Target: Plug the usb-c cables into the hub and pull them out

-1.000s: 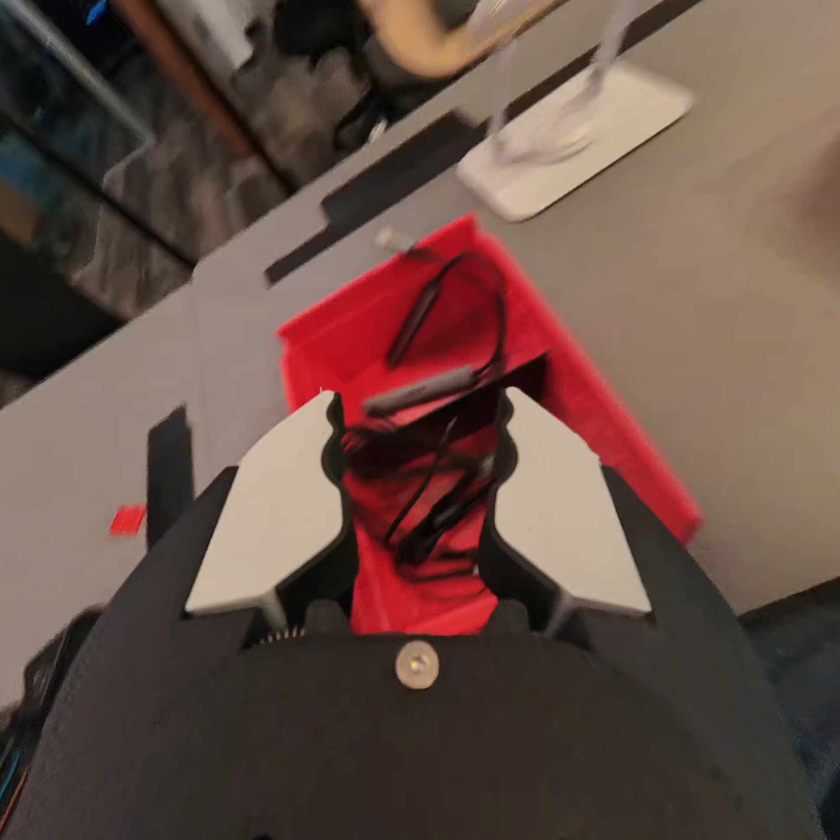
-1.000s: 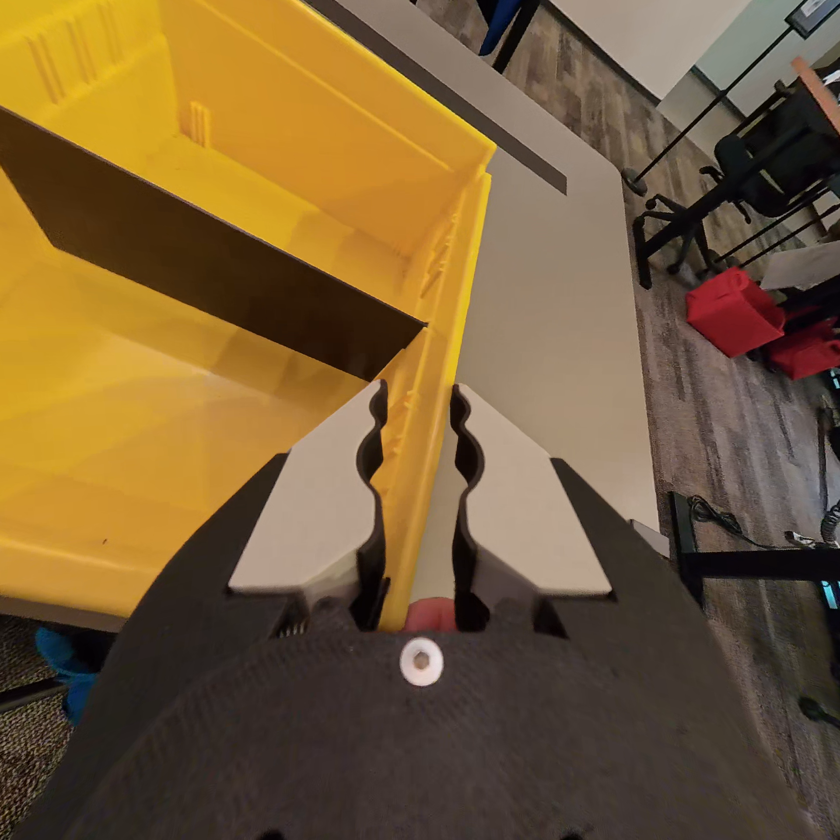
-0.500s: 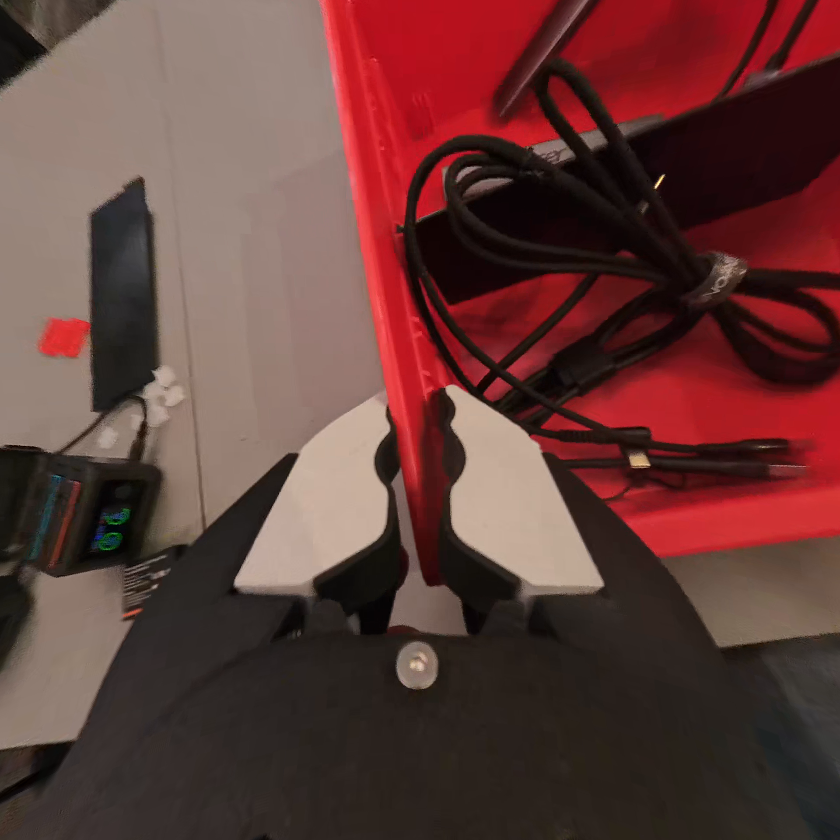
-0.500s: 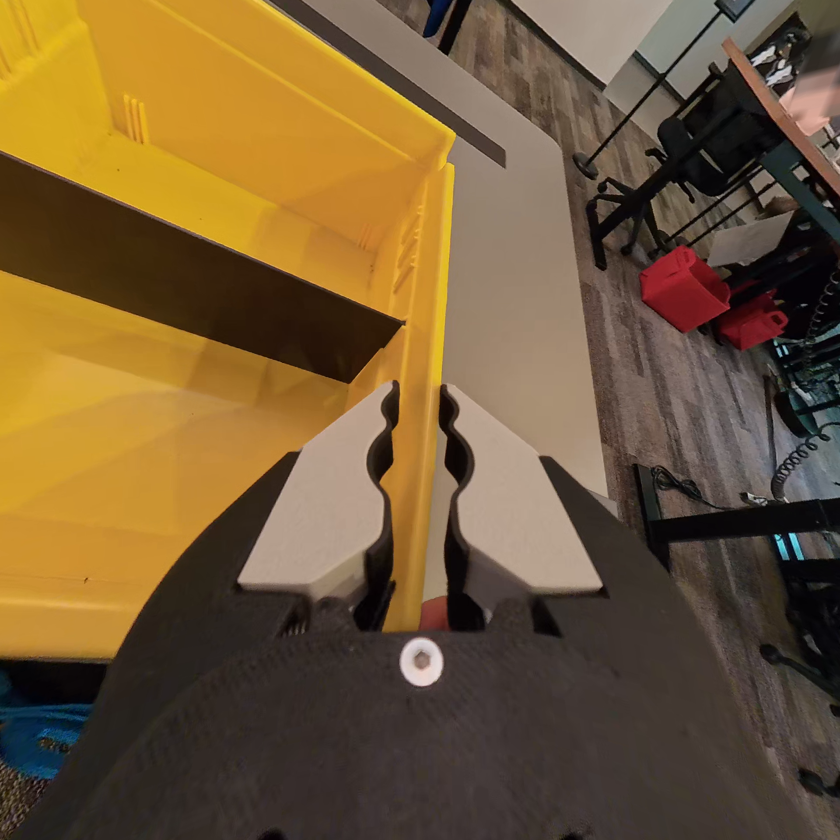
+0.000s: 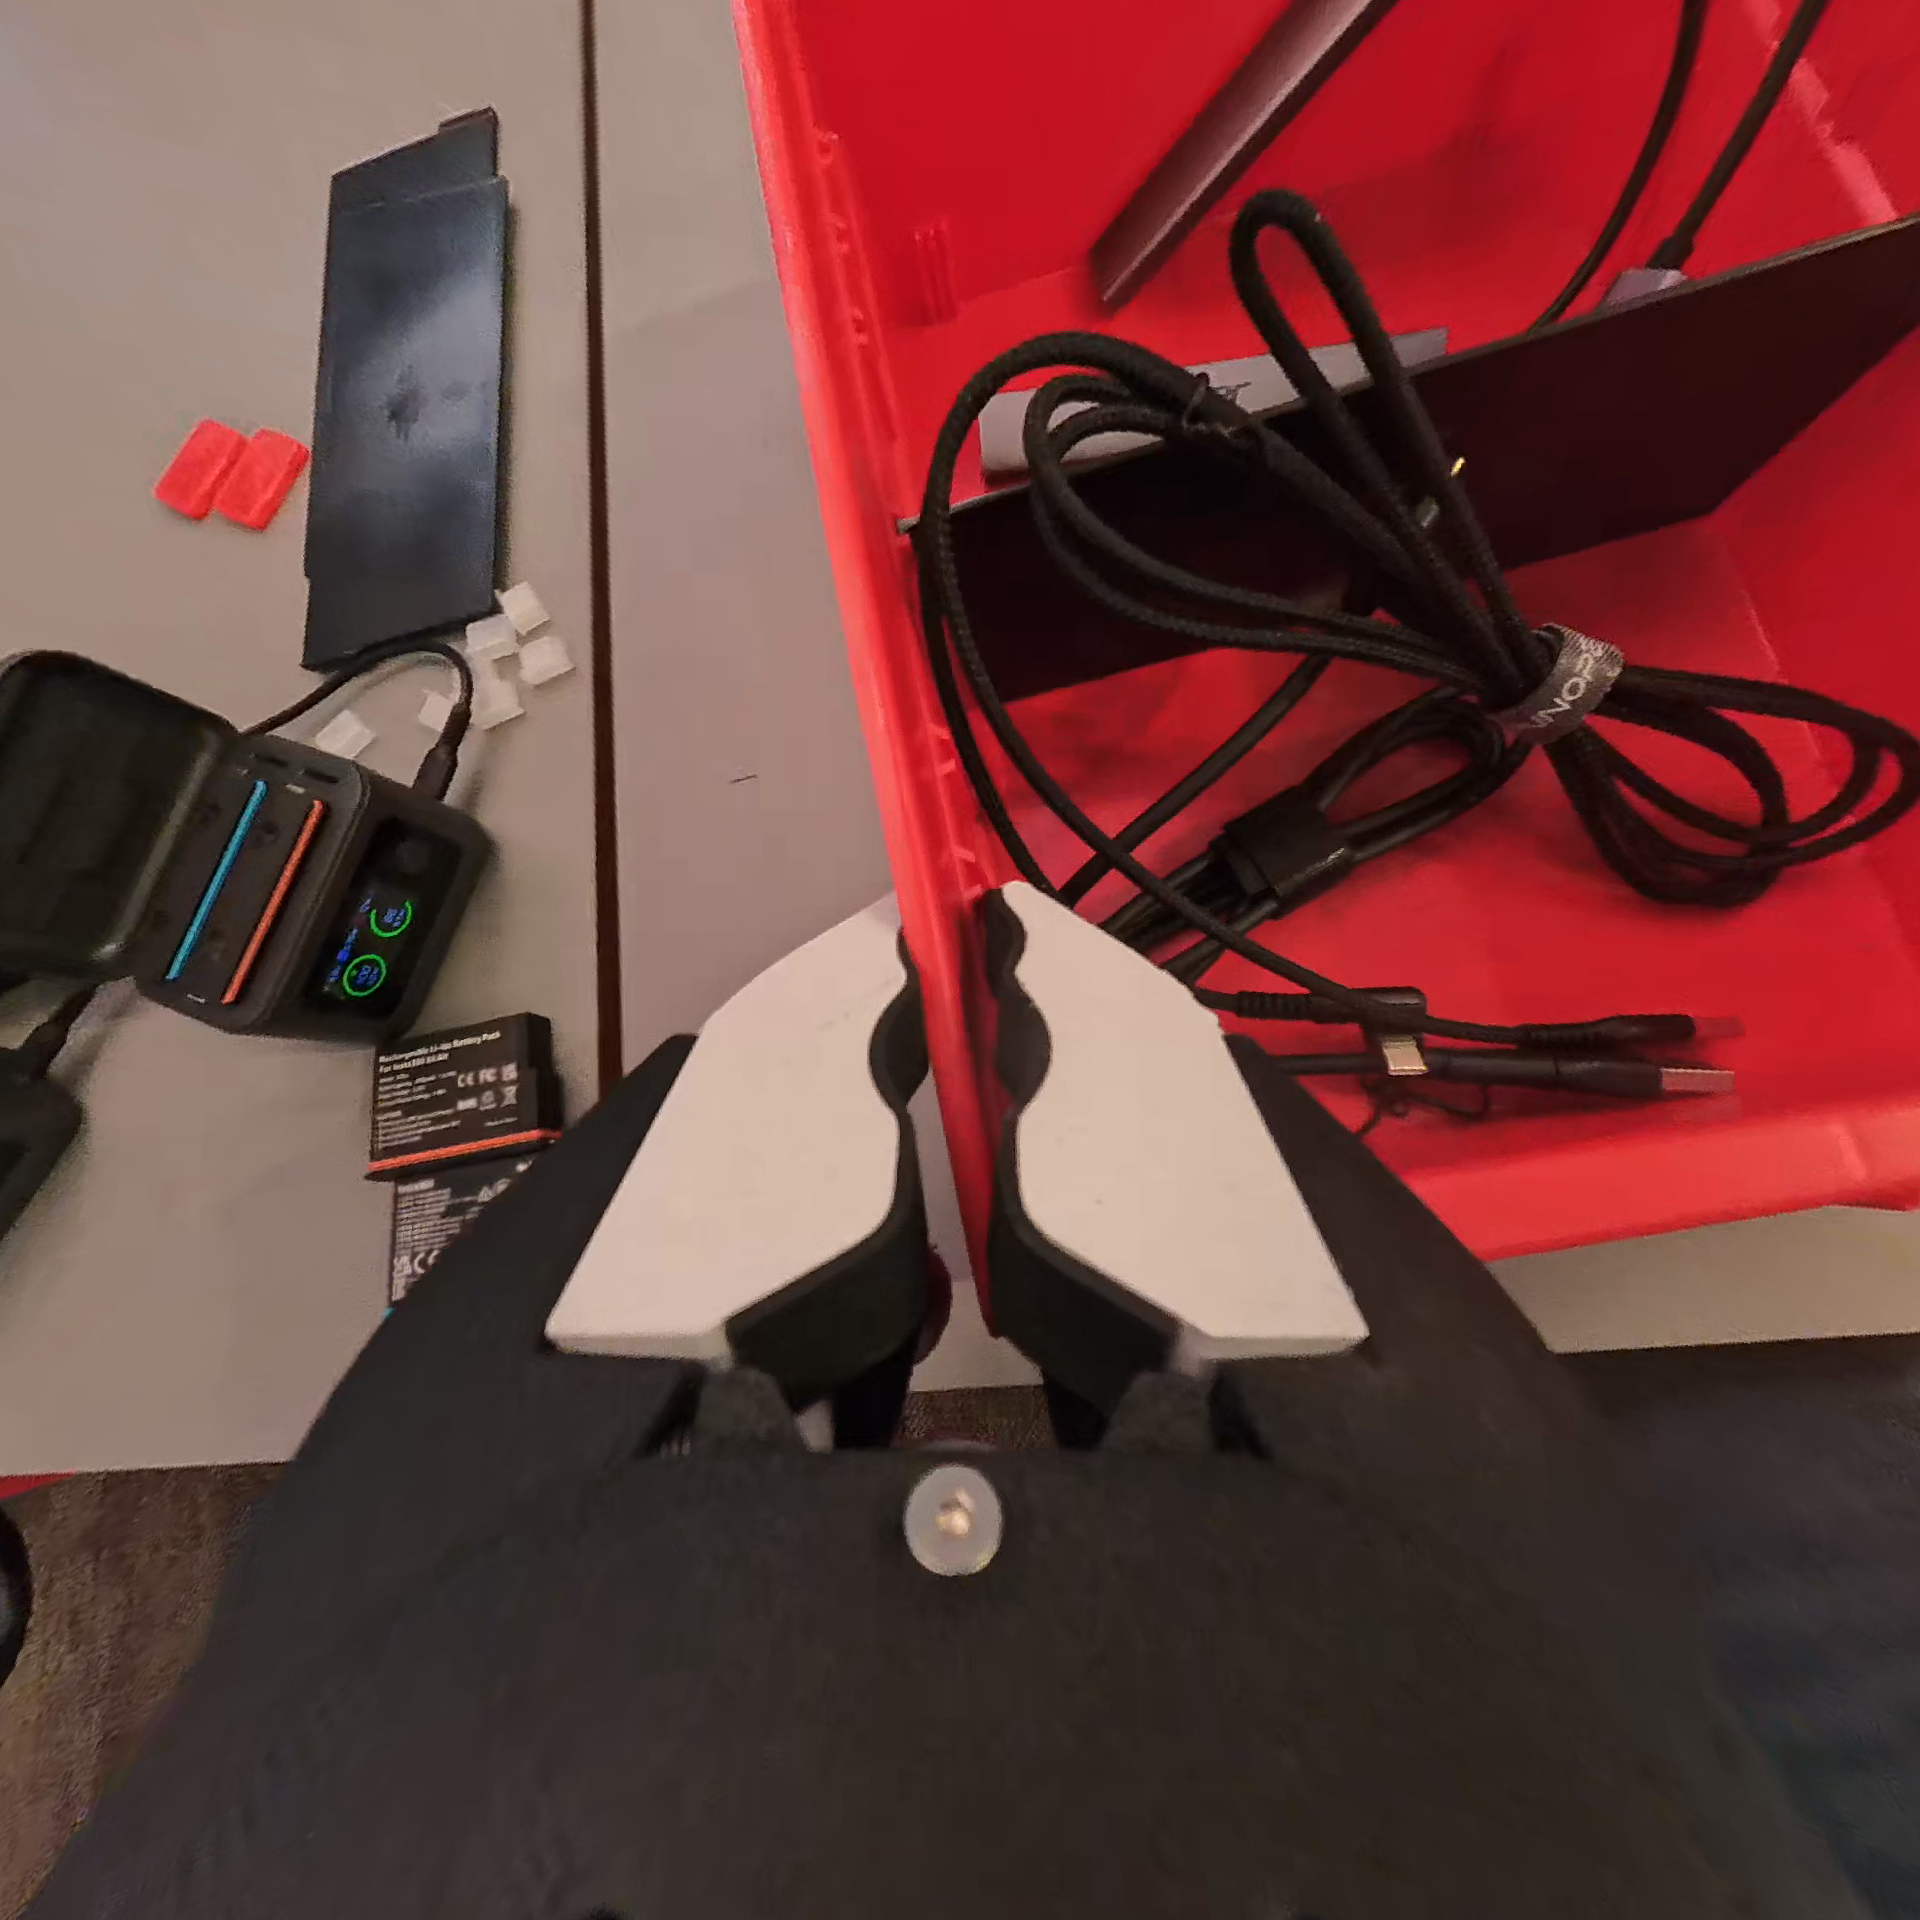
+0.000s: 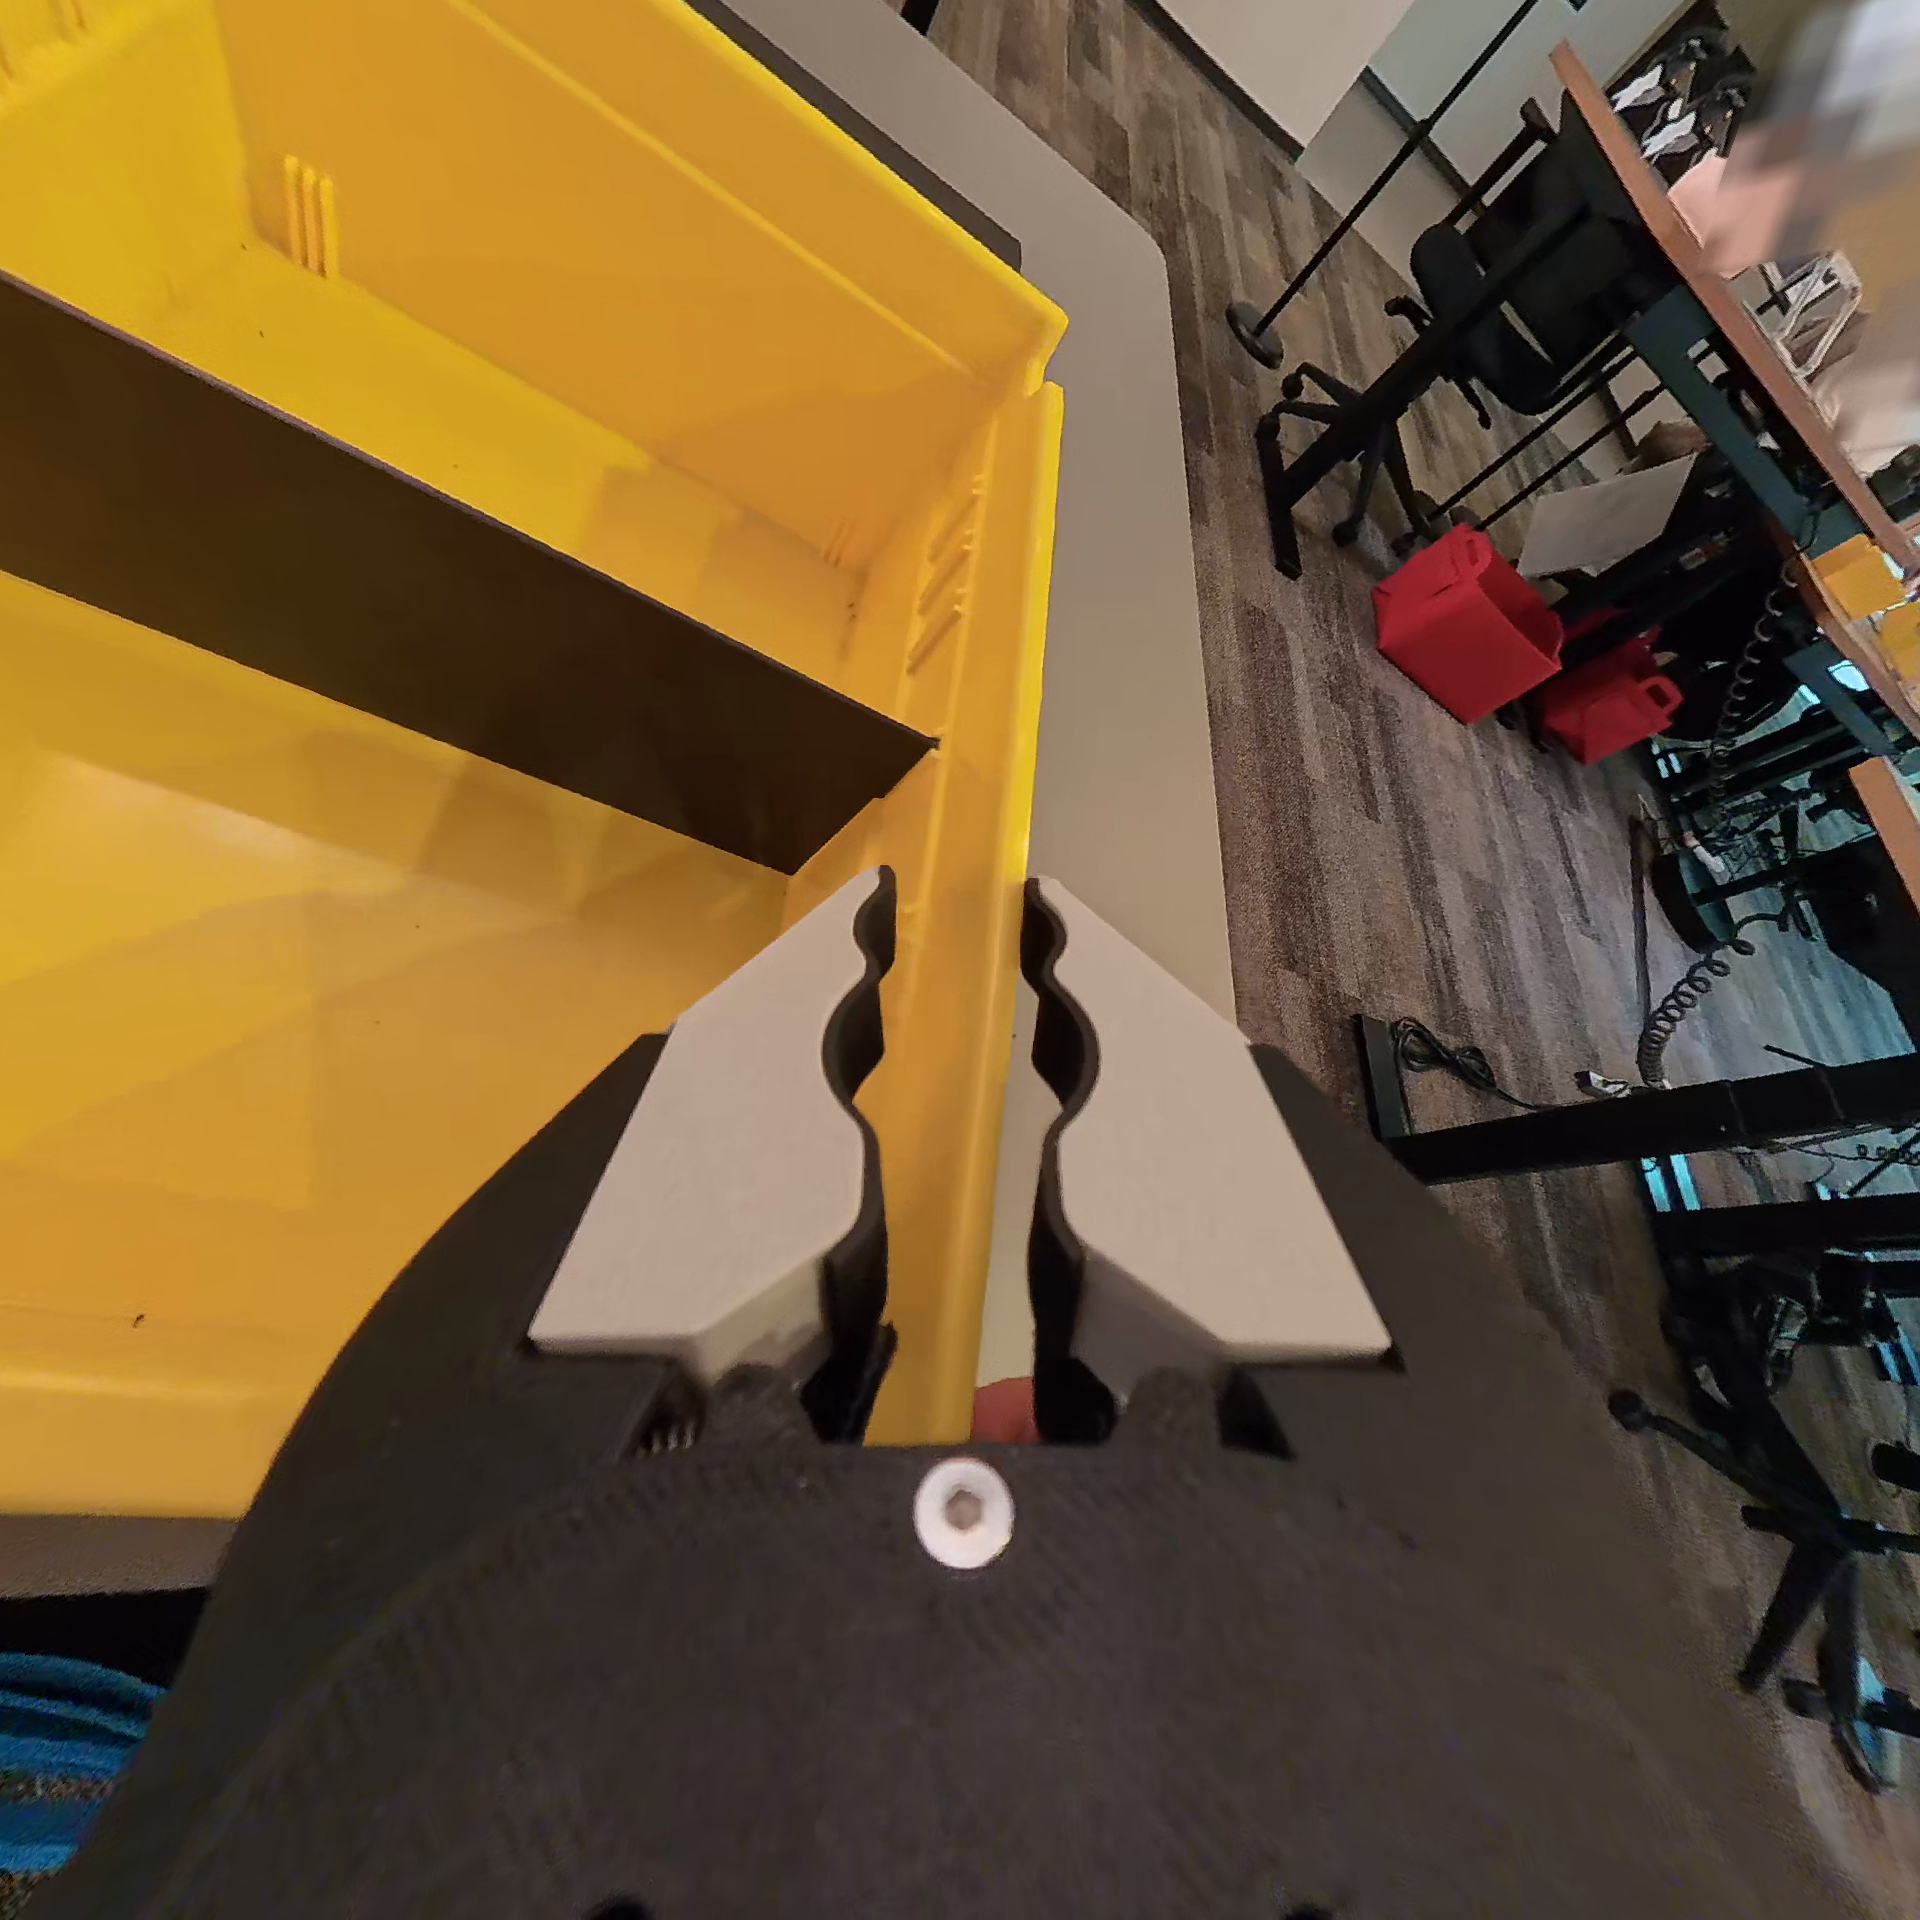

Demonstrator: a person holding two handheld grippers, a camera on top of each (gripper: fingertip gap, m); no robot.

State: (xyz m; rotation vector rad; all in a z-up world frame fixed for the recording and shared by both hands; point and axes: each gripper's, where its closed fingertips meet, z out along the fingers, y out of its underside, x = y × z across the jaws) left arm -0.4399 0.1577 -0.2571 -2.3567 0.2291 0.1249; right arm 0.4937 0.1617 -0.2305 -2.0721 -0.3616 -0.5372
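Observation:
A red bin [image 5: 862, 540] with a black divider [image 5: 1455, 468] stands on the grey table. A bundle of black USB cables [image 5: 1455, 665] lies in its near compartment, with loose plugs [image 5: 1683, 1081] near the front wall. A grey hub [image 5: 1101, 416] lies behind the divider, partly hidden by it. My left gripper [image 5: 951, 925] is shut on the red bin's left wall. My right gripper [image 6: 956, 883] is shut on the right wall of an empty yellow bin [image 6: 977, 644] with a black divider [image 6: 468, 623].
Left of the red bin lie a black flat strip [image 5: 410, 384], two red tabs [image 5: 229, 473], white bits, an open charger case [image 5: 260, 883] and a battery pack [image 5: 462, 1091]. The table edge [image 6: 1205, 831] runs just right of the yellow bin. Chairs and red bins [image 6: 1465, 634] stand on the floor beyond it. Spacing between my two grippers at the tips: around 95 centimeters. The battery pack [image 5: 462, 1091] sits 15 centimeters or so from the ends of my left fingers.
My left gripper came down from above the red bin, where it was open, to the left wall and shut on it. My right gripper stays on the yellow bin's wall.

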